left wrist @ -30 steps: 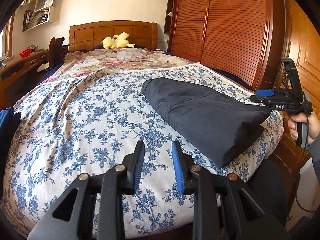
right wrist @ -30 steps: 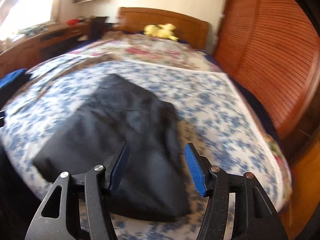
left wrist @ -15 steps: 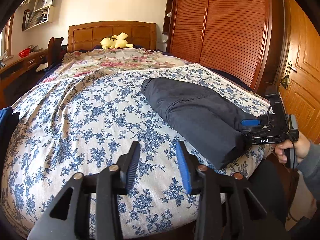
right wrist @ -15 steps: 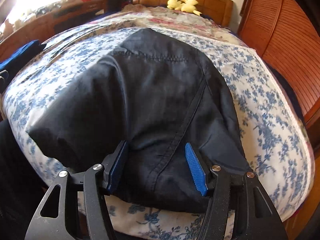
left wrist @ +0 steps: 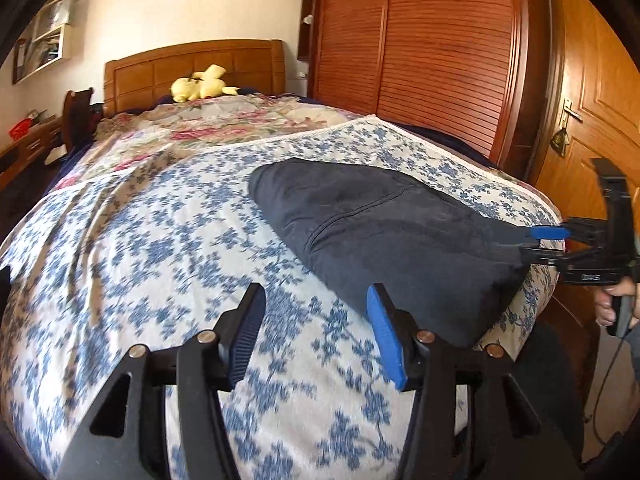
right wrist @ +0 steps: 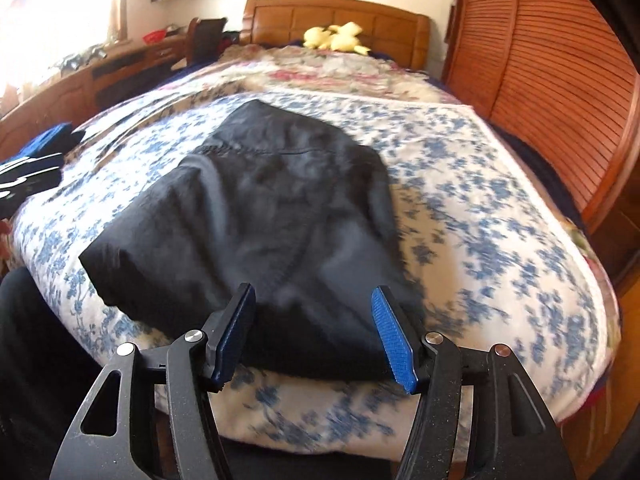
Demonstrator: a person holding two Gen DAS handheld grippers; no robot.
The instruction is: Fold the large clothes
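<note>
A dark folded garment [left wrist: 380, 232] lies on the blue-flowered bedspread [left wrist: 160, 248], towards the bed's right side. My left gripper [left wrist: 316, 332] hovers over the bedspread just left of the garment's near corner. Its jaws are opening, with only bedspread between them. In the right wrist view the garment [right wrist: 272, 216] fills the middle. My right gripper [right wrist: 314, 324] stands open at the garment's near edge, with the cloth showing between its blue pads, which do not press on it. From the left view the right gripper [left wrist: 536, 242] sits at the garment's right end.
A yellow plush toy [left wrist: 200, 87] lies by the wooden headboard [left wrist: 192, 64]. A slatted wardrobe [left wrist: 440, 48] and a door [left wrist: 592, 120] stand to the right of the bed. Blue and black clothes [right wrist: 36, 160] lie at the bed's left edge. A hand [left wrist: 616, 300] holds the right gripper.
The left gripper's jaws have widened and it has shifted right, nearer the garment. The right gripper has come down from above the bed to the garment's near end.
</note>
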